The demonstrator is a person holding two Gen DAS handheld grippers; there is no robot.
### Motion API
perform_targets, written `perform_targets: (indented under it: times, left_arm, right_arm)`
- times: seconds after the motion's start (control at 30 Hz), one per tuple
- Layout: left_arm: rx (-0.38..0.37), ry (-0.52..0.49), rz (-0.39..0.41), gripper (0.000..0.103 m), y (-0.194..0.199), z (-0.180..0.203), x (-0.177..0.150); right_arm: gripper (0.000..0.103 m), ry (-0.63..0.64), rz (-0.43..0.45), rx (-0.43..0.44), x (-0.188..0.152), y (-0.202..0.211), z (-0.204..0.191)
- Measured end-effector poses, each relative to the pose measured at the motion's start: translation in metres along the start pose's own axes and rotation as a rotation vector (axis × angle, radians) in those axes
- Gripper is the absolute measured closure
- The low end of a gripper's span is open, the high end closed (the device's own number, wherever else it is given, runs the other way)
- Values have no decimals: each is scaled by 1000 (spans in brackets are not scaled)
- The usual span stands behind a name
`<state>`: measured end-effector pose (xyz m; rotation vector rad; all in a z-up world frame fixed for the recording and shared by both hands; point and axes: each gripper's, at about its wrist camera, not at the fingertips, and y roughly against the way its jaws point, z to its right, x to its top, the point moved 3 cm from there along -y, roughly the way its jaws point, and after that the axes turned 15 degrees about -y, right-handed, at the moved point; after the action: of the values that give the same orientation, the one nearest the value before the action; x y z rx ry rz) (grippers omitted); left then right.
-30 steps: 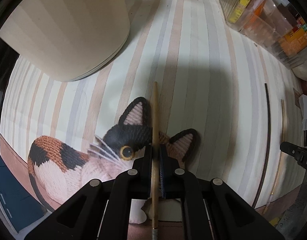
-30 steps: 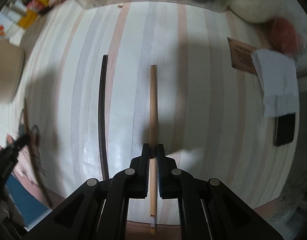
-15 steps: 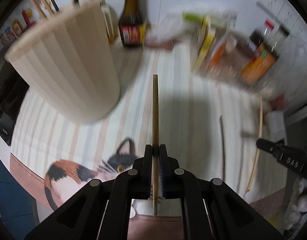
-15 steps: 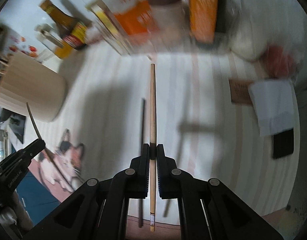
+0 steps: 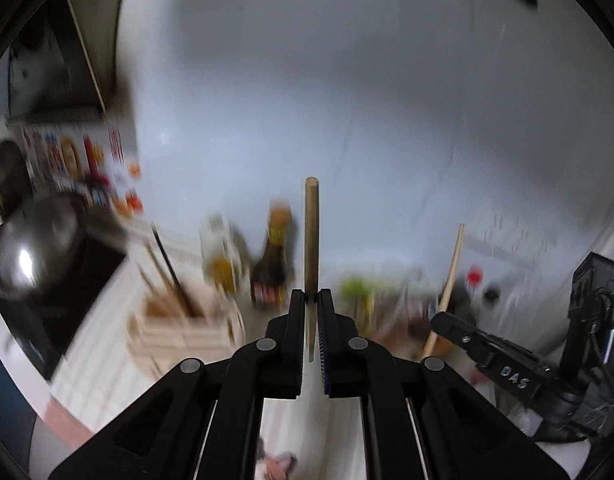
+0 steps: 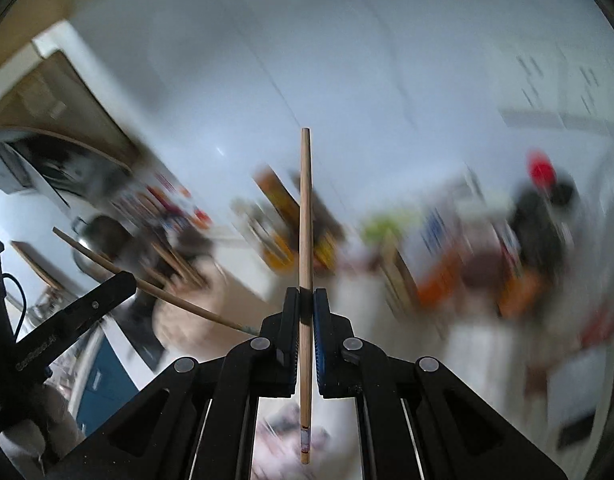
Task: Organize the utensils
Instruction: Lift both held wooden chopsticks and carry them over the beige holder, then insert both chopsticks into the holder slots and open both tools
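My left gripper [image 5: 311,300] is shut on a light wooden chopstick [image 5: 311,236] that sticks straight out past its tips, high above the table. My right gripper [image 6: 306,300] is shut on a second wooden chopstick [image 6: 305,216], also pointing forward. Each gripper shows in the other's view: the right gripper [image 5: 441,320] with its chopstick [image 5: 451,272] at the right, the left gripper [image 6: 125,280] with its chopstick [image 6: 179,300] at the left. A cream ribbed utensil holder [image 5: 183,332], blurred, stands lower left with dark sticks [image 5: 171,272] in it.
A dark sauce bottle [image 5: 273,264] and other blurred bottles and packets [image 6: 447,264] line the back of the counter against a white wall. A metal pot [image 5: 31,248] sits at the far left. The striped table mat [image 5: 291,432] lies far below.
Both grippers have risen steeply off the striped mat, each carrying its chopstick, and tilted upward so the wall and back of the counter fill the views. The dark chopstick left on the mat is out of sight.
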<state>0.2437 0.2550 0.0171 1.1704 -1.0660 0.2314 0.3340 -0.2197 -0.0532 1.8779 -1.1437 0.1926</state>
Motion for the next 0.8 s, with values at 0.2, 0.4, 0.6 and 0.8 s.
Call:
perform_targets:
  times: [0.2,0.4,0.6,0.8]
  left_arm:
    - [115,-3,80,99,20,-46,55]
    - [170,6,8,99,-9,-89,57]
    - [155,60,-90,99,-46,-113,31]
    - [119,105,-127,103,-61,-120,21]
  right_arm:
    - [96,46,82,73,51,-20,-72]
    - [96,70,61,97,69,-70,-121]
    - [96,122,54,105,67,-118,-156]
    - [96,138,4,93,54,-159,-170]
